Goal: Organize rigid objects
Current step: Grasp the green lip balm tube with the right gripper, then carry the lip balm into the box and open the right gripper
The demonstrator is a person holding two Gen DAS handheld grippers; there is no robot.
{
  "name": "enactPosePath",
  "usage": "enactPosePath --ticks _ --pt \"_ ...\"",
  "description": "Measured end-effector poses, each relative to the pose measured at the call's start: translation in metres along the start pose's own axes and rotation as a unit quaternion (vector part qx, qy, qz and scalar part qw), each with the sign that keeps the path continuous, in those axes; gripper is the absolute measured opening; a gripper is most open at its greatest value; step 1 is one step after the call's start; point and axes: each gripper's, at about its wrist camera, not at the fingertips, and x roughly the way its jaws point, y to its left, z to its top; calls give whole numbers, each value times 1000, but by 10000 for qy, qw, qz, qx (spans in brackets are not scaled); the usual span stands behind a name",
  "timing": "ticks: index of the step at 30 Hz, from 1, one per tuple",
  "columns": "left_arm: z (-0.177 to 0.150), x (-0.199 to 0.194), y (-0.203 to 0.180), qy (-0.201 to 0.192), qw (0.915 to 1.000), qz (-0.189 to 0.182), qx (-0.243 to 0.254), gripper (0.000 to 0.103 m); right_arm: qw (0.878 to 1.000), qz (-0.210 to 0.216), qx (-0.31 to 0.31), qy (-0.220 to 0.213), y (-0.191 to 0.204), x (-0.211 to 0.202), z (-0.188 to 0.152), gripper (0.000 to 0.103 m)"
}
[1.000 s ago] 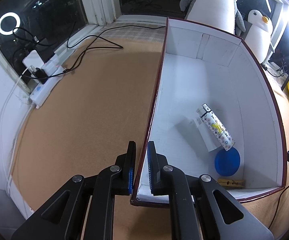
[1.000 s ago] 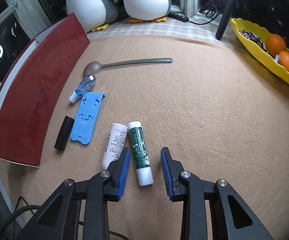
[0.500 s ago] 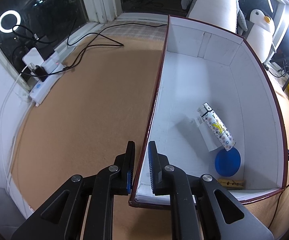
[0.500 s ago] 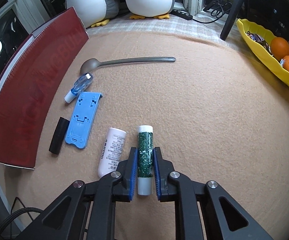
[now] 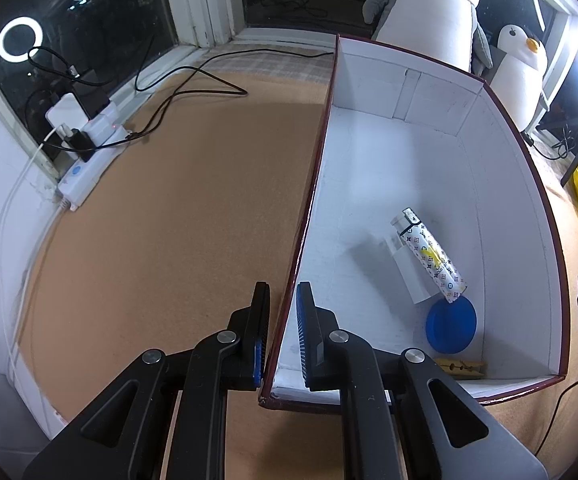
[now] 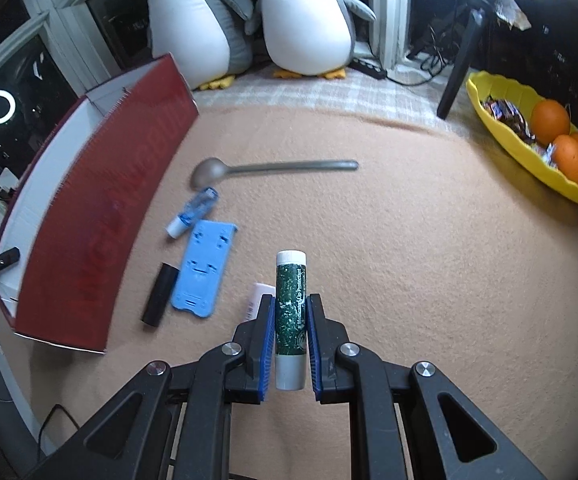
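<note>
White cardboard fills the left wrist view: our left gripper point(image 5: 283, 326) is closed on the box wall point(image 5: 309, 216), probably to steady the box, which holds a patterned tube point(image 5: 433, 254) and a blue lid point(image 5: 451, 323). In the right wrist view, our right gripper point(image 6: 291, 330) clamps the green lip balm point(image 6: 290, 312), lifted off the blanket point(image 6: 409, 260), while 1 spoon point(image 6: 273, 167) waits.

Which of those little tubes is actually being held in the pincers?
The green tube with white ends, clamped in the right gripper. The pale tube behind it, the clear blue tube and the black one lie loose on the cloth.
</note>
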Motion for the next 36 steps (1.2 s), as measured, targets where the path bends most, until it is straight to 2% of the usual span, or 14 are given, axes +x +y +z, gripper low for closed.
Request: enactPosePath --ticks 8,17,25,36 --pt "-4 -8 4 -91 9999 -118 -54 11 9981 236 -388 -418 43 -36 15 14" --pt "-6 -17 7 -232 9994 -227 -100 11 9921 517 -933 -661 101 -54 25 14" --pt "-5 -21 11 -348 9989 -299 -132 9 9862 780 -1270 -722 147 -58 28 14" --pt "-6 -20 12 -391 9985 -366 -118 7 9805 896 -1671 -522 197 -39 28 14"
